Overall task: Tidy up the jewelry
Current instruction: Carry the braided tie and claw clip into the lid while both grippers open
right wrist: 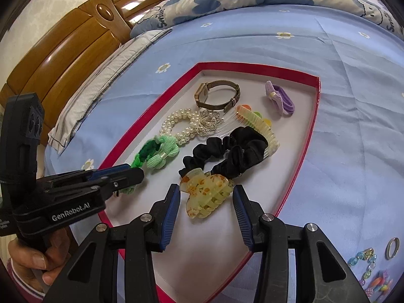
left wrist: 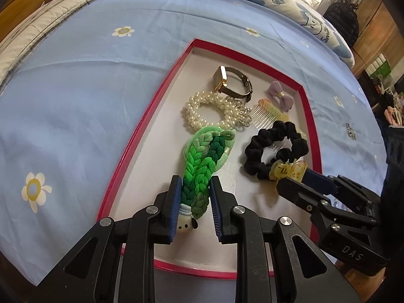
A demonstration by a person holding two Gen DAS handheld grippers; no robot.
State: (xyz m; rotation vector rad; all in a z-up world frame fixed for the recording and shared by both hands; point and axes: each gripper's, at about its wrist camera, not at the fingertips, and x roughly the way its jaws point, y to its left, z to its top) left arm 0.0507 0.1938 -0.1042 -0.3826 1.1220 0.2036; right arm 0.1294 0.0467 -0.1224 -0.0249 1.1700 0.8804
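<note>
Left wrist view: seven pieces in one red tray (left wrist: 161,93); left gripper (left wrist: 195,197) flanks the green braid (left wrist: 202,166), tongs apart; at three o'clock, right gripper (right wrist: 205,203) spread around the yellow claw clip (right wrist: 204,192).

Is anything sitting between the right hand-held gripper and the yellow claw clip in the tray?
Nothing visible. The yellow claw clip already lies between the open fingers of the right hand-held gripper, on the red-rimmed tray. The black scrunchie lies just beyond it, not in the path.

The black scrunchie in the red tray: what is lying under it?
Under the black scrunchie lies the near end of the yellow-green hair comb; clear teeth show through its middle. How far the comb reaches underneath is covered.
</note>
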